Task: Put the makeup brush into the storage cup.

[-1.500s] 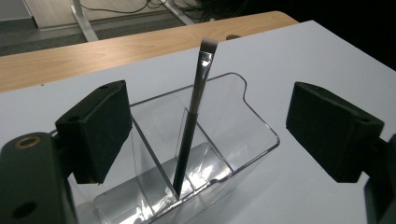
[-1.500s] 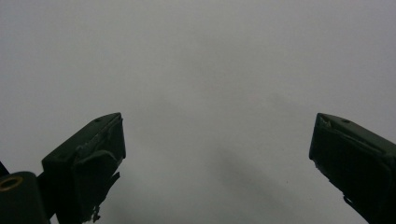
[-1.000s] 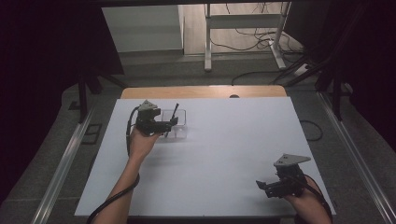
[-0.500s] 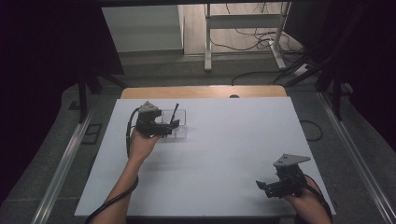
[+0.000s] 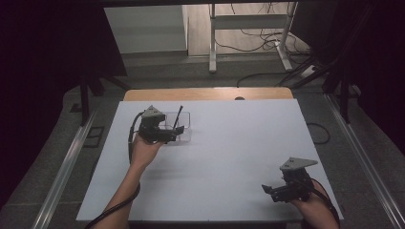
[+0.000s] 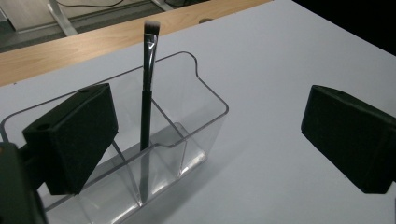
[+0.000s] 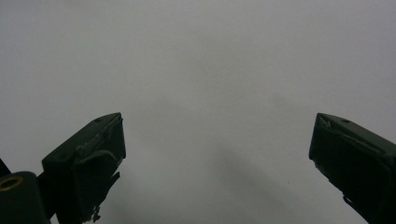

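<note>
White table [image 5: 229, 157] bears organizer [image 6: 187, 116] (clear) holding brush [image 6: 146, 107].

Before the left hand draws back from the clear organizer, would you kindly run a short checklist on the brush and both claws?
1. Left claw open, pads off the brush: ok; its jaws have just been opening, and the brush stands between them untouched.
2. Brush inside the organizer, bristles up: ok.
3. Brush steady: cannot tell; it leans against a divider.
4. Organizer flat on the white table: ok.
5. One left pad clear of the organizer wall: cannot tell; it looks very close.
6. Right claw open, nothing between its jaws, over bare table: ok.
</note>
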